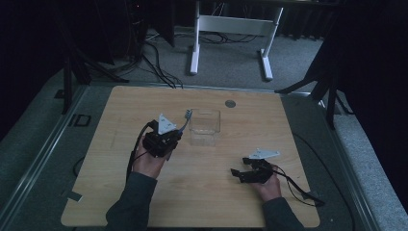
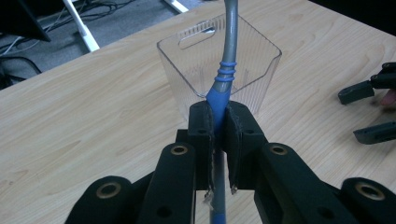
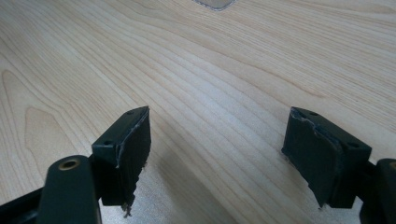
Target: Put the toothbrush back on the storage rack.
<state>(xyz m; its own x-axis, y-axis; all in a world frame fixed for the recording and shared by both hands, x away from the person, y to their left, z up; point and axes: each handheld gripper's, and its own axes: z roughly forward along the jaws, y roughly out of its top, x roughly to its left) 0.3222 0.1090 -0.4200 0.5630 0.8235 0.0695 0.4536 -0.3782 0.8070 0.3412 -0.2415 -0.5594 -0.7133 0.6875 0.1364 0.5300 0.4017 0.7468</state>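
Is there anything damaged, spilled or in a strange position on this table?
Nothing spilled or askew. One small oddity: the pads of the open right gripper look frayed at their edges. The left gripper holds a toothbrush before the upright clear container.

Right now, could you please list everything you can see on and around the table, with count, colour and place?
toothbrush: one, blue and grey, clamped in the left gripper, head up beside the box
clear box: one, transparent plastic, upright near the table's middle, just beyond the left gripper
table: one, light wood, under everything
round cap: one, grey, set in the table near its far edge
white desk frame: one, on the carpet beyond the table
cables: several, black, on the floor at the far left
left gripper: one, black, fingers shut on the toothbrush handle
right gripper: one, black, fingers open just above bare wood, front right
forearms: two, dark sleeves, at the near edge
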